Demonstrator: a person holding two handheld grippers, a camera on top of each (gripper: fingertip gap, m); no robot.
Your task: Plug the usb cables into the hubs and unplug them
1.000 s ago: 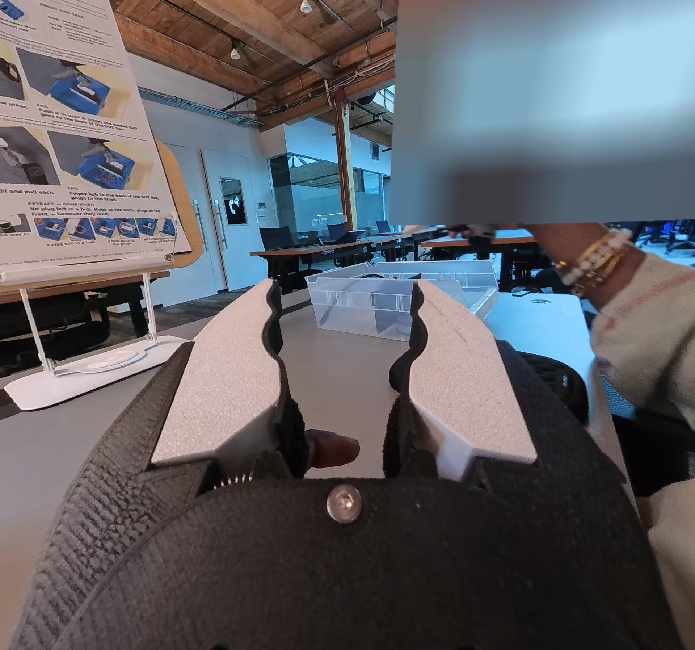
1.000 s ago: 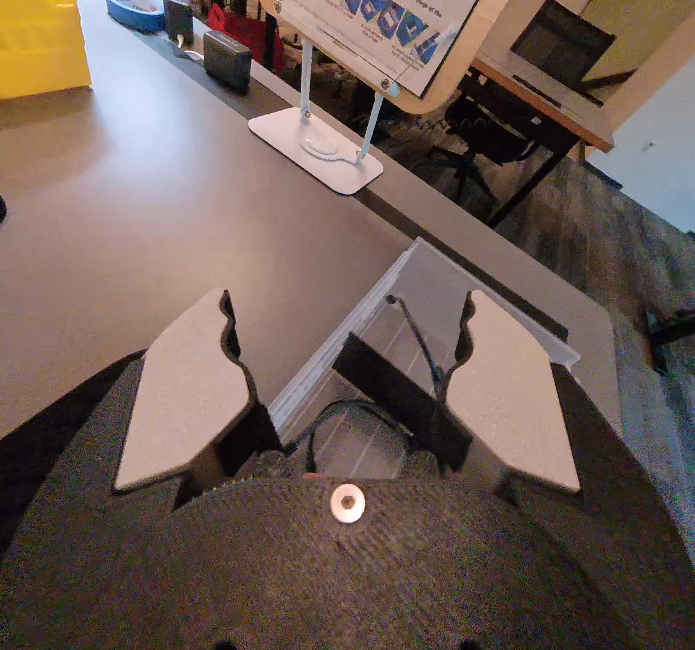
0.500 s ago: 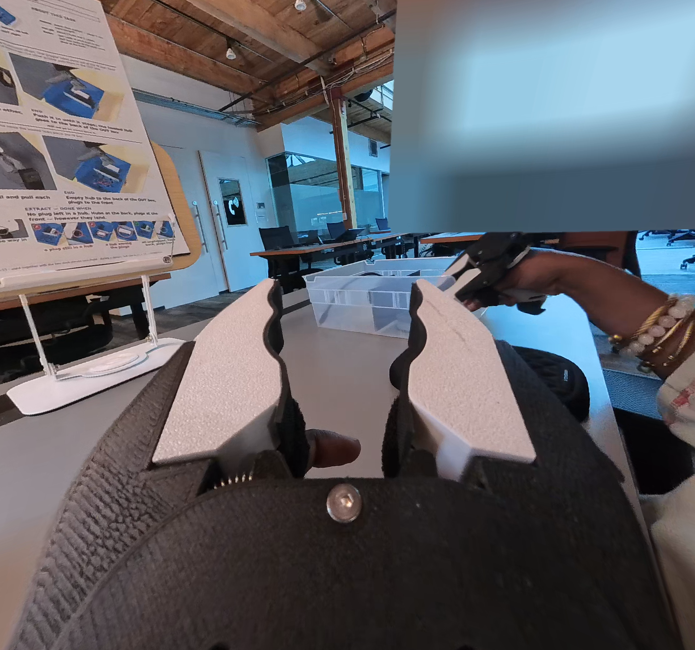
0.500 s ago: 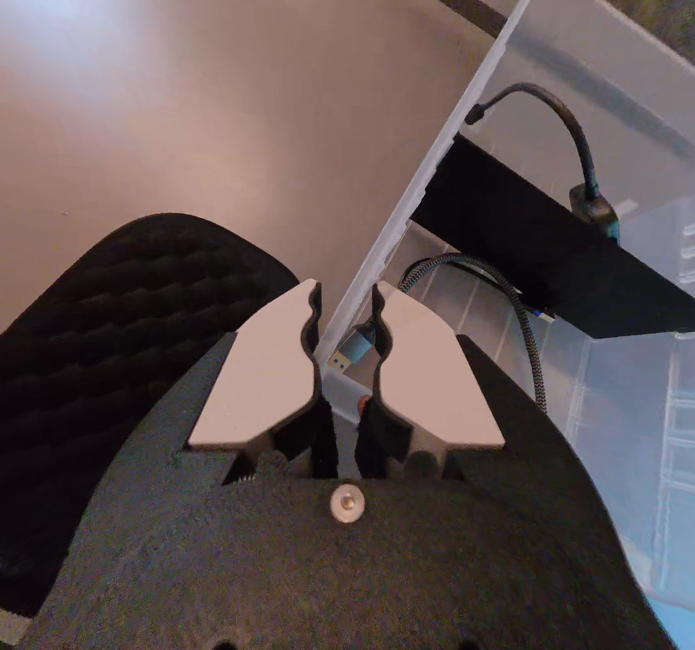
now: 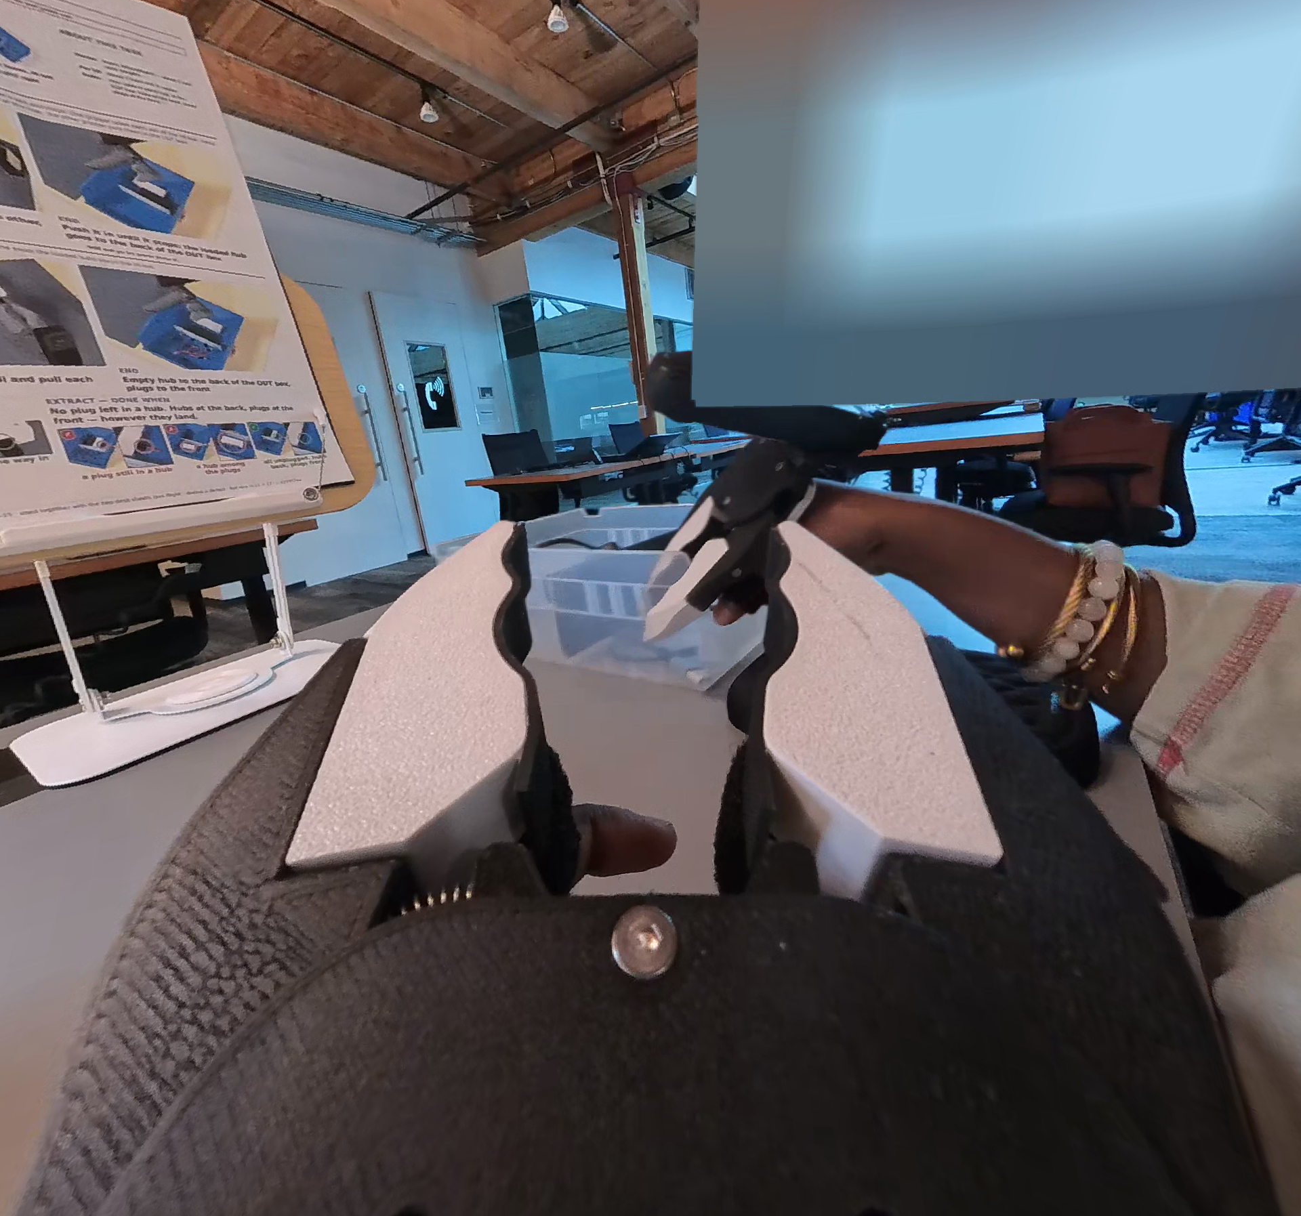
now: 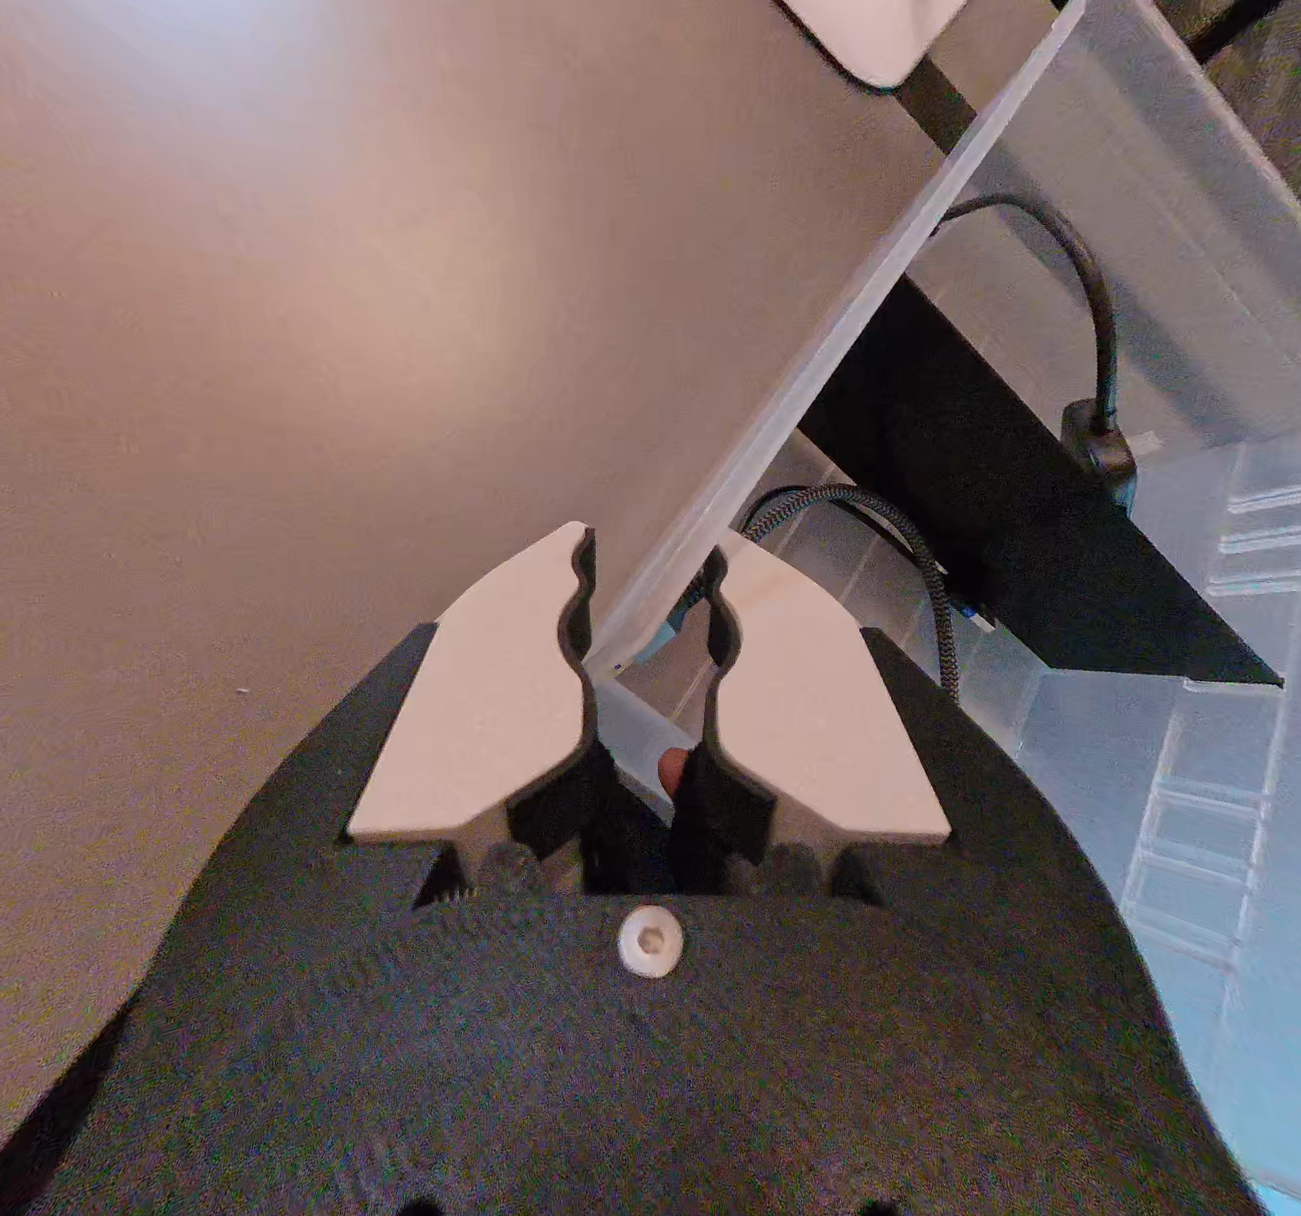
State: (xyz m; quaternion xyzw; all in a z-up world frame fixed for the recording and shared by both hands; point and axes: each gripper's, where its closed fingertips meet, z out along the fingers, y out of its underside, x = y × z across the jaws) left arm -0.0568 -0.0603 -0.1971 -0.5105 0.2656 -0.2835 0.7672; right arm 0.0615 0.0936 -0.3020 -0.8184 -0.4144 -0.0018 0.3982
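The right gripper has drifted slightly, jaws apart straddling the bin rim, USB plug between them ungripped.

The right gripper hangs over the corner of a clear plastic bin on the grey table. Its jaws stand slightly apart, w/ the bin's rim and a light-blue usb plug between them; contact w/ the plug is unclear. A braided black cable curves from the plug. A black divider crosses the bin; behind it, another black cable.
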